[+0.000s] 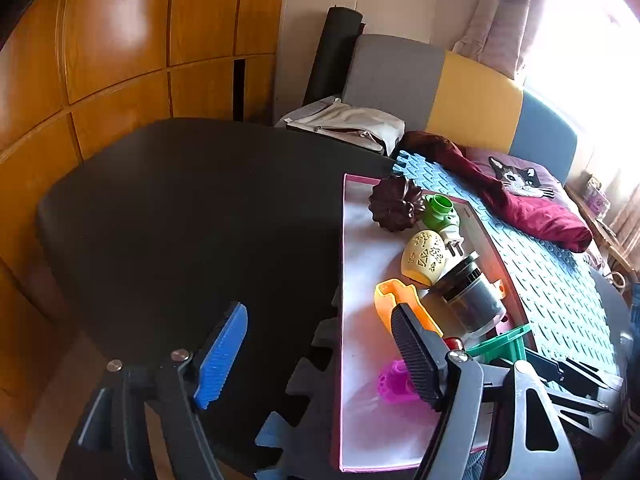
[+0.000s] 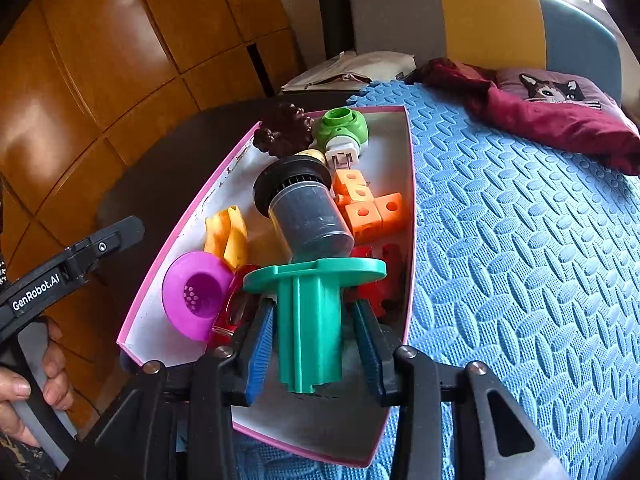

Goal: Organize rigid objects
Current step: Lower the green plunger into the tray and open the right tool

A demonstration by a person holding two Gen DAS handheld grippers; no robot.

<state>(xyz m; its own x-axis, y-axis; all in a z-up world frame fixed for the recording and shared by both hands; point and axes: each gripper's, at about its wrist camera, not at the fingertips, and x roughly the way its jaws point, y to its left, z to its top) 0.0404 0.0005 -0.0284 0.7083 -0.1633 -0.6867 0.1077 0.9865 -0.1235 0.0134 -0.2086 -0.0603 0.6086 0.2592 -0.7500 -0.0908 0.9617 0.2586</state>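
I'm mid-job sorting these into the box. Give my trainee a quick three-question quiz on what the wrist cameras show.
1. True or false: the teal spool is between the right gripper's jaws.
2. Which lies inside the pink-rimmed box? A) cat cushion B) purple funnel C) red cloth
3. Fill in: the left gripper's jaws are ___, with nothing between them.

Key: 1 true; 2 B; 3 open.
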